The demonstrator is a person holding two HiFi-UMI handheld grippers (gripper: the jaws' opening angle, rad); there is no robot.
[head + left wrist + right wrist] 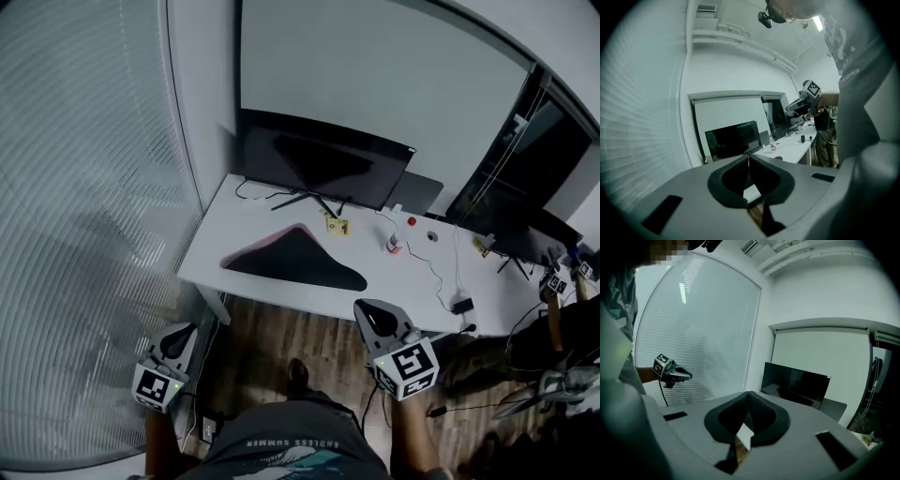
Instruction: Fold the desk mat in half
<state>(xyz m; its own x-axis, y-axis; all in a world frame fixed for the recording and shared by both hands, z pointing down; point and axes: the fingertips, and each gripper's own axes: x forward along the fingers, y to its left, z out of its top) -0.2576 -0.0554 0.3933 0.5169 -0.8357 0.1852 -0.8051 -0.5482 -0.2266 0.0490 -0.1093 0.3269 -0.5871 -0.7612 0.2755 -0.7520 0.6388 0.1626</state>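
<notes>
The black desk mat (305,261) lies on the white desk (211,253), doubled over, with a strip of its pink underside (255,248) showing along the left edge. Both grippers hang in front of the desk over the wooden floor, clear of the mat. My left gripper (182,332) at the lower left is shut and holds nothing. My right gripper (367,310) near the desk's front edge is also shut and empty. In the left gripper view the jaws (748,157) meet tip to tip, with the right gripper (797,106) off to the side. The right gripper's jaws (749,394) are likewise closed.
A dark monitor (319,159) stands at the back of the desk, with a small bottle (394,244), cables (441,277) and small items to the mat's right. A blind-covered glass wall (84,206) runs along the left. Another person (562,309) is at the far right.
</notes>
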